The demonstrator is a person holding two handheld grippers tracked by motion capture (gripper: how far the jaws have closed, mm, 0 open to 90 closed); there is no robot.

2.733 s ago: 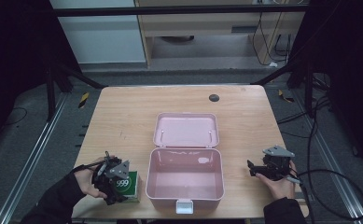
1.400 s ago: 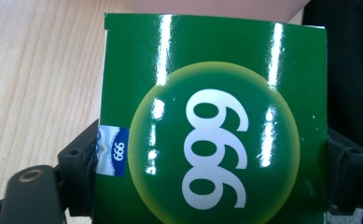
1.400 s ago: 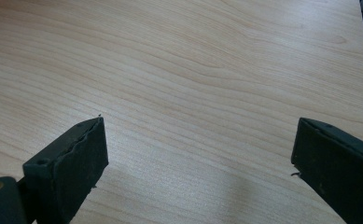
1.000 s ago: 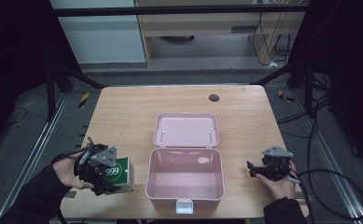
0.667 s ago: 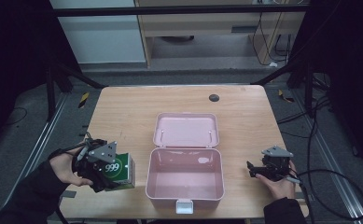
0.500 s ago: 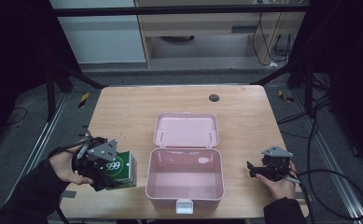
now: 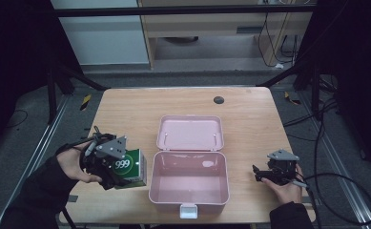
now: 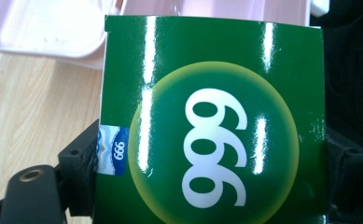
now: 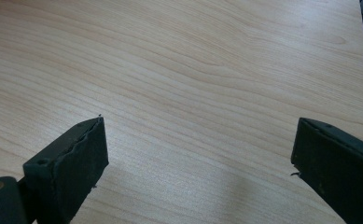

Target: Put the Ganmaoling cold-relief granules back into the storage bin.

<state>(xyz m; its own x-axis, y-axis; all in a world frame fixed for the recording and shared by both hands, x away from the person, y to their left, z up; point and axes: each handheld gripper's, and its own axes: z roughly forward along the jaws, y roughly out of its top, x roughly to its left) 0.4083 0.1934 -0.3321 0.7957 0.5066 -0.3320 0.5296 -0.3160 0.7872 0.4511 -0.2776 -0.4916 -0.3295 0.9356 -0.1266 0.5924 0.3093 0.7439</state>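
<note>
A green box printed with a white "999" point(image 7: 129, 167) hangs just left of the open pink case point(image 7: 189, 191), held off the table. My left gripper point(image 7: 111, 164) is shut on it; in the left gripper view the green box point(image 8: 212, 121) stands between the two black jaws, with the pink case point(image 8: 44, 32) behind it. My right gripper point(image 7: 261, 173) rests near the table's right front edge, jaws pointing left. In the right gripper view its jaws stand wide apart over bare wood, right gripper point(image 9: 198, 154) open and holding nothing.
The pink case's lid point(image 7: 190, 132) lies flat open behind its tray, and the white latch point(image 7: 188, 210) sticks out at the front. A small dark round mark point(image 7: 218, 100) sits at the far side of the wooden table point(image 7: 126, 114). Cables trail on the floor at right.
My left gripper has lifted the green box off the table and carried it a little right, toward the pink case. The right gripper has stayed put.
</note>
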